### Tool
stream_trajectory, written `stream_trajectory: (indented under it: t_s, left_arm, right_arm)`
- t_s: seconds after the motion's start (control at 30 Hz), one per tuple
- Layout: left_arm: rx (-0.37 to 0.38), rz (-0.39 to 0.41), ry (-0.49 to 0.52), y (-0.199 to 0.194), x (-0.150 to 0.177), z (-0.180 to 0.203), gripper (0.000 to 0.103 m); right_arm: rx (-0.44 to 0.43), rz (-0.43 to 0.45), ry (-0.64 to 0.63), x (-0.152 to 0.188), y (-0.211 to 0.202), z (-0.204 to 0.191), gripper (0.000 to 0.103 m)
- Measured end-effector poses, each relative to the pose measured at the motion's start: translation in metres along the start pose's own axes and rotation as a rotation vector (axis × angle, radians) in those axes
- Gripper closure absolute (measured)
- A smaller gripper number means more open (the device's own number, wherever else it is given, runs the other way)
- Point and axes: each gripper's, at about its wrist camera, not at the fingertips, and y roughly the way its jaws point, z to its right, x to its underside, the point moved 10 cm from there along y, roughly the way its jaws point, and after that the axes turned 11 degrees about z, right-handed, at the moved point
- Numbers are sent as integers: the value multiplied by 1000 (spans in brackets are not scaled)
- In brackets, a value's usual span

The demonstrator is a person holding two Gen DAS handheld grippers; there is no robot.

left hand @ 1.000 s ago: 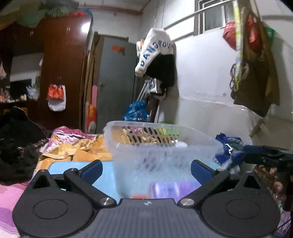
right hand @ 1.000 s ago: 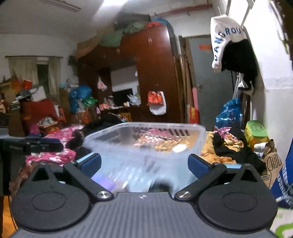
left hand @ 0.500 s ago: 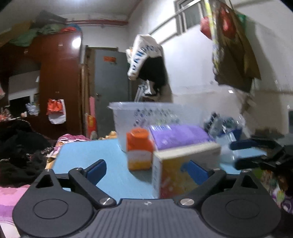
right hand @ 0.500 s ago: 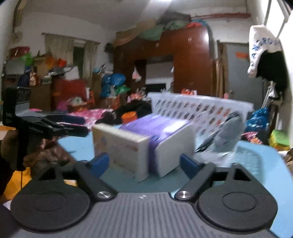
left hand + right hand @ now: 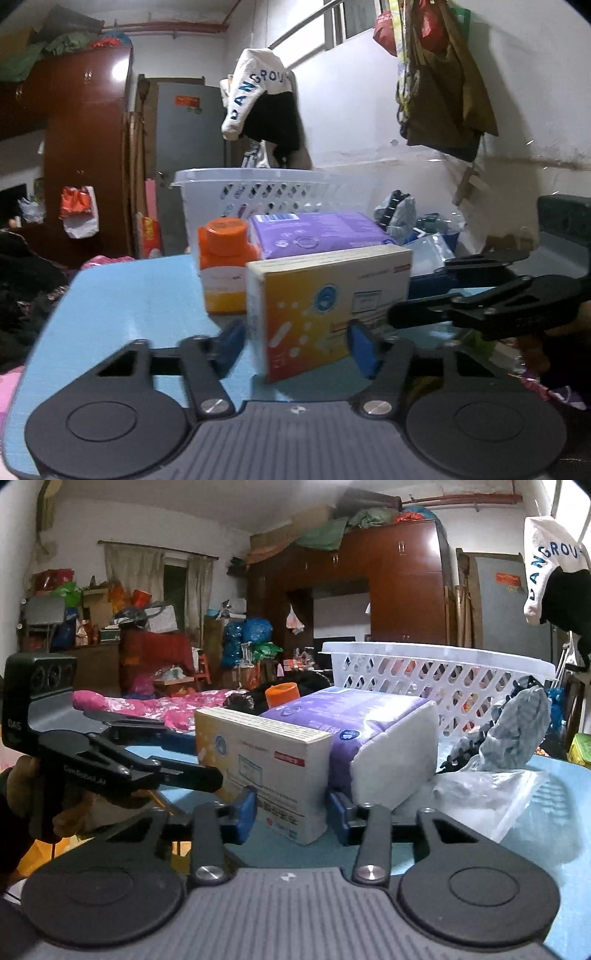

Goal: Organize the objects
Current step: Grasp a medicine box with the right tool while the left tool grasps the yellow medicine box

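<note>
A yellow and white box stands on the blue table; it also shows in the right wrist view. Behind it lie a purple pack and an orange-capped bottle. A white slotted basket stands at the back. My left gripper is open, its blue pads either side of the box's near end. My right gripper is open around the box's other near corner. Each gripper also shows in the other's view.
A grey cloth with a black chain and a clear plastic bag lie on the table at the right. Clothes hang on the wall. A dark wardrobe and cluttered bedding are behind.
Both grippers came down from basket height to table level and closed in on the box. Their jaws have narrowed and now straddle the box ends.
</note>
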Motion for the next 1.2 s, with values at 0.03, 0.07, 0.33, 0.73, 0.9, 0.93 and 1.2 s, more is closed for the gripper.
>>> stream_trajectory:
  t_s: [0.03, 0.07, 0.33, 0.73, 0.9, 0.93, 1.2]
  left_arm:
    - [-4, 3, 0, 0, 0, 0, 45]
    - [-9, 4, -1, -1, 0, -1, 50]
    - [24, 36, -28, -10, -12, 4, 59]
    - [65, 82, -28, -19, -34, 21, 64]
    - [72, 101, -20, -15, -45, 29, 65]
    - [74, 104, -19, -13, -47, 31, 65]
    - [94, 122, -13, 2, -59, 39, 65]
  right_arm:
    - [3, 2, -1, -1, 0, 1, 63]
    - [4, 1, 3, 0, -4, 2, 66]
    - [28, 17, 0, -2, -16, 1, 70]
    - [60, 78, -25, -25, -32, 5, 71]
    - [76, 92, -22, -31, -34, 10, 72]
    - [80, 95, -21, -32, -34, 12, 72]
    - [116, 103, -8, -42, -34, 31, 72]
